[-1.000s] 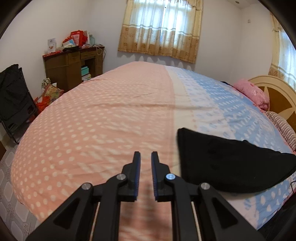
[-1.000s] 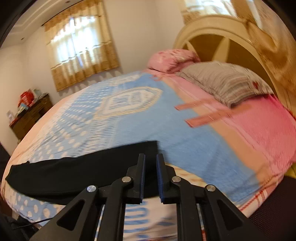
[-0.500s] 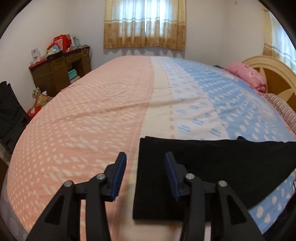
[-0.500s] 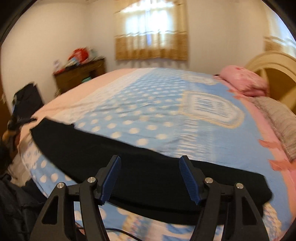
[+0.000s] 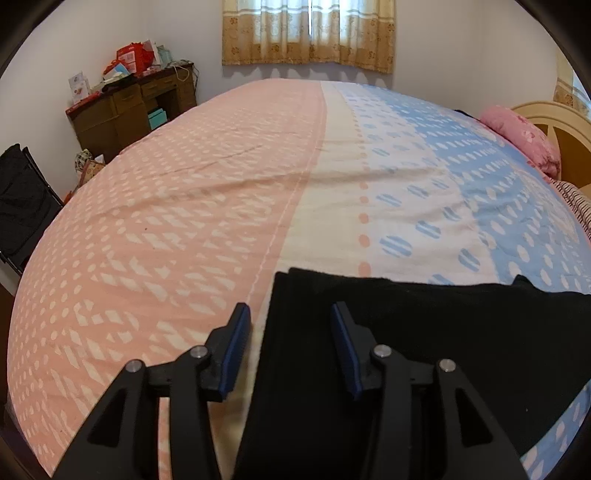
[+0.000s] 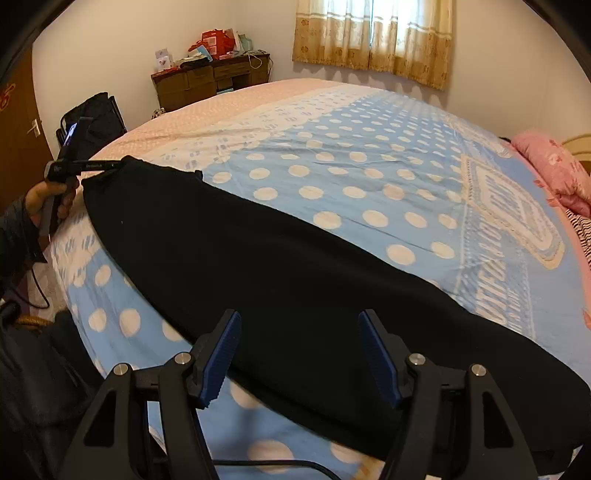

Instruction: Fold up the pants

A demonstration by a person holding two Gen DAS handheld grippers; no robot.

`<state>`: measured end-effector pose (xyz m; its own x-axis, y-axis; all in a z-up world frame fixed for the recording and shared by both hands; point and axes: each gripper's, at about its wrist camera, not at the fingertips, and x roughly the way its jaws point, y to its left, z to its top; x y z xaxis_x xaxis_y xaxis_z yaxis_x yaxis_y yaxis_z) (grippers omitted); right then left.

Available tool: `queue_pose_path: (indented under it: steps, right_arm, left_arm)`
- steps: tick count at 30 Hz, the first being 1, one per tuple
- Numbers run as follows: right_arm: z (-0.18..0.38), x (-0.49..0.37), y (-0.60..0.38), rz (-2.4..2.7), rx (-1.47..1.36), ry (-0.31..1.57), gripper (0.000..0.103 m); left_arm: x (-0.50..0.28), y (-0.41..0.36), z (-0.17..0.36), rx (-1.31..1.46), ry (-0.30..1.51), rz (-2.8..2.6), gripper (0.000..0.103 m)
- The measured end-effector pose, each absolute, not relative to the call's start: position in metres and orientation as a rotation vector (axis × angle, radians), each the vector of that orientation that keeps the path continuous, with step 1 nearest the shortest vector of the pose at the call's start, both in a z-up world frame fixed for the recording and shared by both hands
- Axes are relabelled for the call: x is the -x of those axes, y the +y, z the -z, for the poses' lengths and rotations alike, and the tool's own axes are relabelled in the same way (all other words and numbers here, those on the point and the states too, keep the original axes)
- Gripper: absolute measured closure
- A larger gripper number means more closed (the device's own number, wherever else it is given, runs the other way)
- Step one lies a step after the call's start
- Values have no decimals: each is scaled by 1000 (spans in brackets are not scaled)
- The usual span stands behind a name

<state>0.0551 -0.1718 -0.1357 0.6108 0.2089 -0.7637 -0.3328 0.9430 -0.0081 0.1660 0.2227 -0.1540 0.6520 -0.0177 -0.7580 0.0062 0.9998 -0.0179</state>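
Your left gripper hangs over the left end of the black pants, jaws opening, its fingers straddling the cloth's end edge but not pressing it. Your right gripper stands with jaws wide apart over the pants' near edge, empty. Bite both layers at the hem before you lift. The pants lie flat along the near side of the bed; left of them and beyond, a desk; beyond, a curtained window.

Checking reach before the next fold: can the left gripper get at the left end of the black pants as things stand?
Probably yes. The left gripper, jaws opening, straddles the edge of the black pants, which lie flat on the bed with nothing in between.
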Motion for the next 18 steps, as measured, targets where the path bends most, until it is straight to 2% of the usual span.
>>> queue_pose_path:
  steps: [3,8,11,15,18]
  right_arm:
    - [126,-68,-160,-329,154,844,36]
    - [122,-97,-141,-364,112,840,36]
    - [129,-115,-128,-362,99,853,36]
    - [154,-137,-121,-328,59,923,36]
    - [168,-139,-124,-289,42,974,36]
  left_arm:
    - [-167,223,153,14,860,13,54]
    - [-166,231,155,60,856,-7,43]
    - [-162,233,153,66,835,-20,42]
    - [-164,227,154,10,838,-92,30]
    - [-159,225,148,-13,816,-120,30]
